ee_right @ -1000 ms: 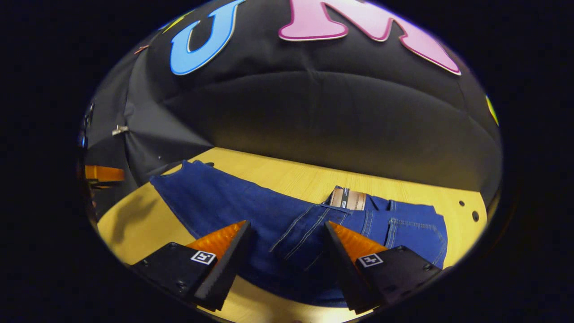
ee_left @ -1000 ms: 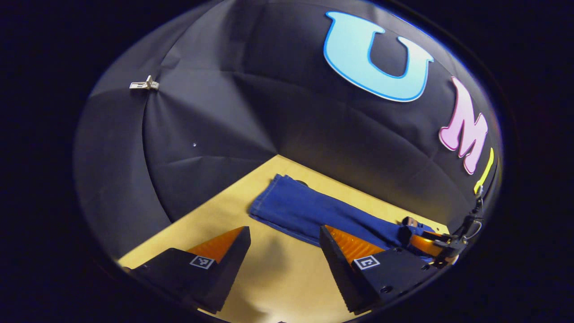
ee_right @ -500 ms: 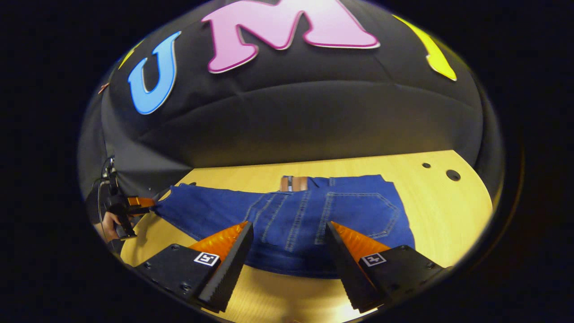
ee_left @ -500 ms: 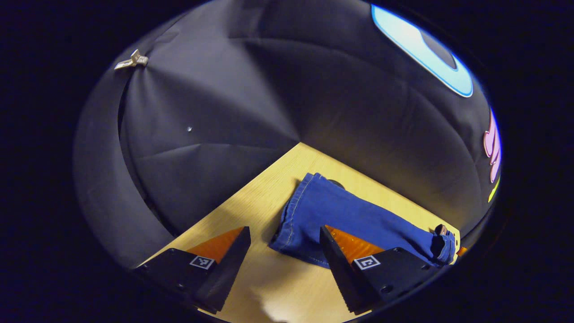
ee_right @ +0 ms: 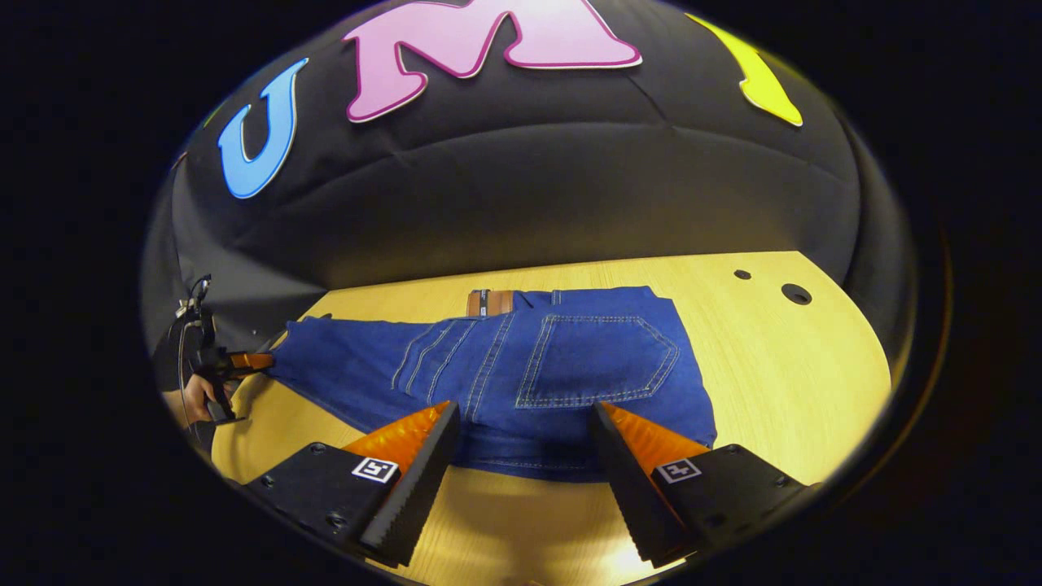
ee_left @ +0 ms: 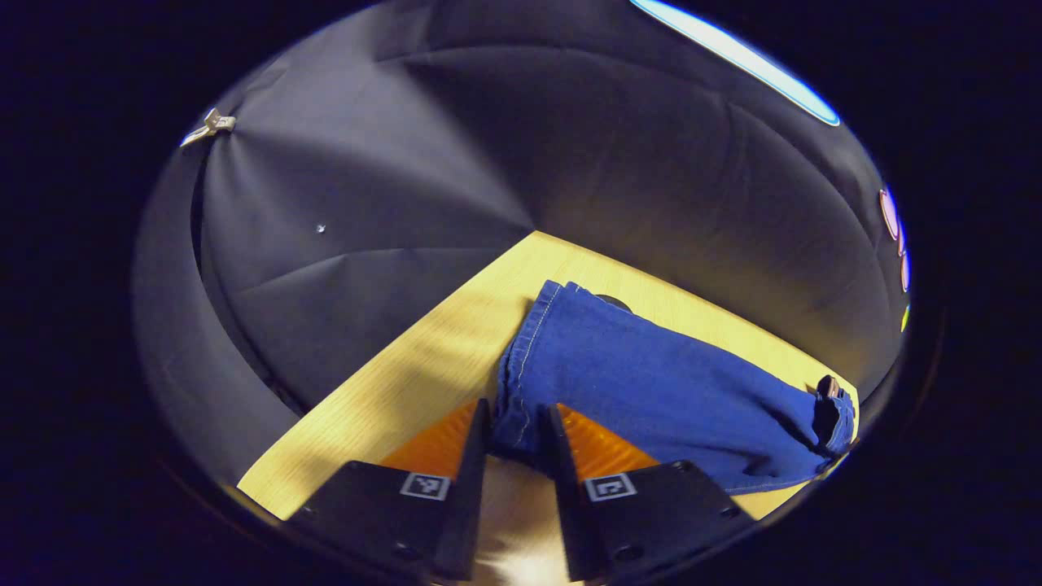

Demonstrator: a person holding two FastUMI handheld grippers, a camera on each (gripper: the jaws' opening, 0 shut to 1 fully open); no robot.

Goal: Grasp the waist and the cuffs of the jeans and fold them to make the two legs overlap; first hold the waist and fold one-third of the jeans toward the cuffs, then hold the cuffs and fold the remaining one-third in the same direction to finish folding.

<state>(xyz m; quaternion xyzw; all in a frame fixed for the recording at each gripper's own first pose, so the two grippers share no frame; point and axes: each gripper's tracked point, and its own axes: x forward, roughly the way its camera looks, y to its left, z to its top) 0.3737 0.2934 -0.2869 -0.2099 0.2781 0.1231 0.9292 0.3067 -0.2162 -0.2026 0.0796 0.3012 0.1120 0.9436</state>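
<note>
My left gripper (ee_left: pixel 514 431) has closed from spread onto what seems the cuffs (ee_left: pixel 521 382) of the jeans (ee_right: pixel 521 366), lying legs-overlapped on the table (ee_right: pixel 798 366), my right gripper (ee_right: pixel 525 431) spread before the waist (ee_right: pixel 521 464); both thirds-folds remain.

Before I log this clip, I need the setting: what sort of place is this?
Probably a recording booth, not a home: black cloth wall behind a bare wooden table, with jeans laid flat between the handheld grippers.
</note>
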